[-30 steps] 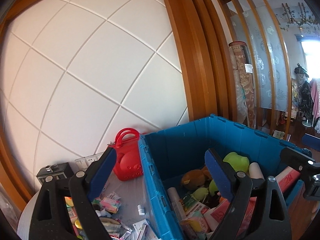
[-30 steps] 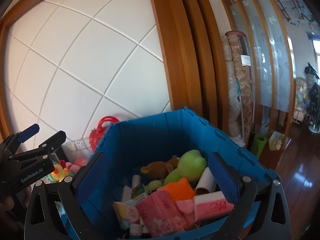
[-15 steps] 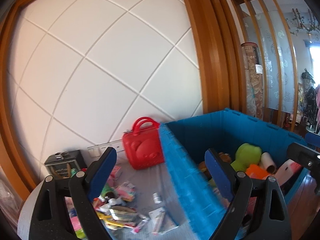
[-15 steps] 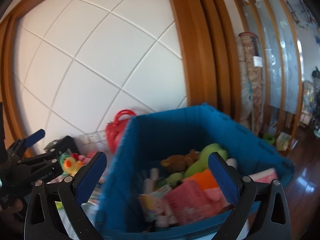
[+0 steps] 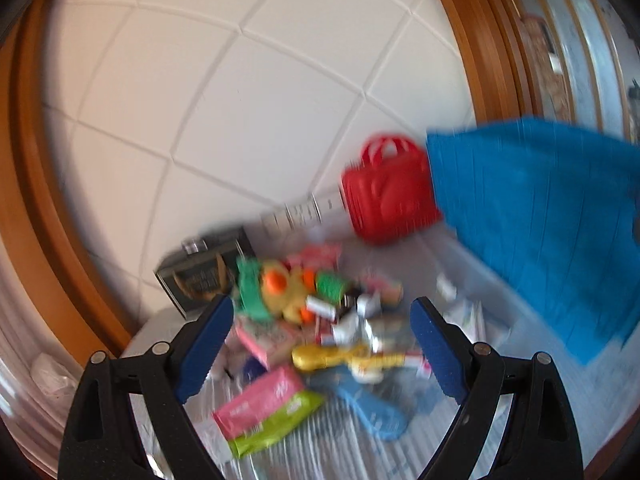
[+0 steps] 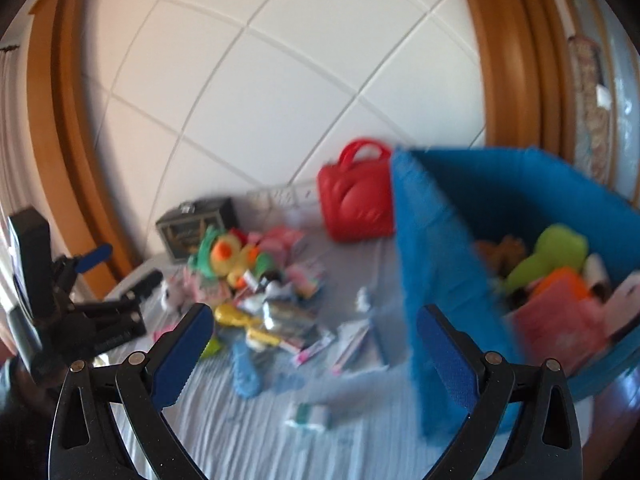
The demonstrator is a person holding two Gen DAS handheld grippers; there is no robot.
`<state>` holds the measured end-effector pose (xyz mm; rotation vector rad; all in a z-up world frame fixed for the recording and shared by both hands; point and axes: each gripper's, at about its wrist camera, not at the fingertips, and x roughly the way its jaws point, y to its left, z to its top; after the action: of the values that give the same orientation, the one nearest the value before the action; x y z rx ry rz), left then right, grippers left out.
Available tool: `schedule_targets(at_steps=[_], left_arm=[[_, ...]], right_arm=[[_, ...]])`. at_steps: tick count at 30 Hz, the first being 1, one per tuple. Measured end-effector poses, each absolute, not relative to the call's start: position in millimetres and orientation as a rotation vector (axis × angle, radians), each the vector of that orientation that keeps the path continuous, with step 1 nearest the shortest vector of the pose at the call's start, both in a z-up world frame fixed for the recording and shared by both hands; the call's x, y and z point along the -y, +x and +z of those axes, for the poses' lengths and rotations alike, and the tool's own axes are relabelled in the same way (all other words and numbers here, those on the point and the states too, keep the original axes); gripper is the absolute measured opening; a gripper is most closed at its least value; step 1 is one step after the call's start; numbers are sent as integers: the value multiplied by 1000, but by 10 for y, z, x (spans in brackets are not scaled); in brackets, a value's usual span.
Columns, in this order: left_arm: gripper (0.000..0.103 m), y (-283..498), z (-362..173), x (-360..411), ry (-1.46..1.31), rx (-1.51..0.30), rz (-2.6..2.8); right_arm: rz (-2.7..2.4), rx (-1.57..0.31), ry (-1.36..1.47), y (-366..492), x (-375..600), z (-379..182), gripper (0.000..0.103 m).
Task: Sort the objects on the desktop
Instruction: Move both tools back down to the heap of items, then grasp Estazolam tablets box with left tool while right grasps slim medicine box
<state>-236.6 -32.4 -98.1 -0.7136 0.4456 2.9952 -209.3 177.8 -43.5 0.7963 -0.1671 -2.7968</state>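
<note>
A blurred pile of small toys and packets lies on the grey table point(image 5: 472, 432). It holds a yellow plush duck point(image 5: 280, 292), a pink and green packet point(image 5: 268, 412) and a gold object point(image 5: 336, 356). My left gripper point(image 5: 320, 346) hangs open above the near part of this pile, nothing between its fingers. My right gripper point(image 6: 314, 356) is open and empty too, over the same pile point(image 6: 264, 288). The blue crate point(image 6: 432, 280) at the right holds a green plush point(image 6: 556, 256) and pink boxes. In the right wrist view the left gripper point(image 6: 80, 308) shows at the far left.
A red toy bag point(image 5: 388, 188) stands against the white panelled wall beside the blue crate point(image 5: 536, 216). A black box point(image 5: 204, 276) sits behind the pile. A small white and green packet point(image 6: 308, 416) lies alone near the front. Wooden frames border the wall.
Both views have swung left and down, from the crate's inside to the pile on the table. Both grippers stayed open and empty.
</note>
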Motion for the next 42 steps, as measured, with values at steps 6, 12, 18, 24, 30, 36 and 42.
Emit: schedule_targets(at_steps=[6, 12, 18, 24, 30, 36, 42], left_arm=[[91, -2473, -2015, 3, -836, -461, 2603], [91, -2506, -2719, -565, -756, -677, 2204], [90, -2767, -3043, -698, -782, -647, 2089], [82, -2824, -3191, -780, -799, -605, 2037], [66, -2799, -3387, -846, -855, -641, 2012], [60, -2866, -3408, -870, -896, -604, 1991], [37, -2801, -3412, -848, -924, -574, 1932]], right_arm=[[-2807, 127, 832, -2151, -1612, -651, 103], [-2846, 29, 897, -2299, -1604, -770, 103], [-2786, -154, 923, -2539, -1164, -956, 103], [-2655, -32, 1143, -3392, -1109, -1272, 102], [-2581, 14, 1607, -4391, -1271, -2331, 68], [-2529, -30, 1799, -4503, -1376, -2936, 19], [-2502, -14, 1662, -4389, -1380, -2791, 17]])
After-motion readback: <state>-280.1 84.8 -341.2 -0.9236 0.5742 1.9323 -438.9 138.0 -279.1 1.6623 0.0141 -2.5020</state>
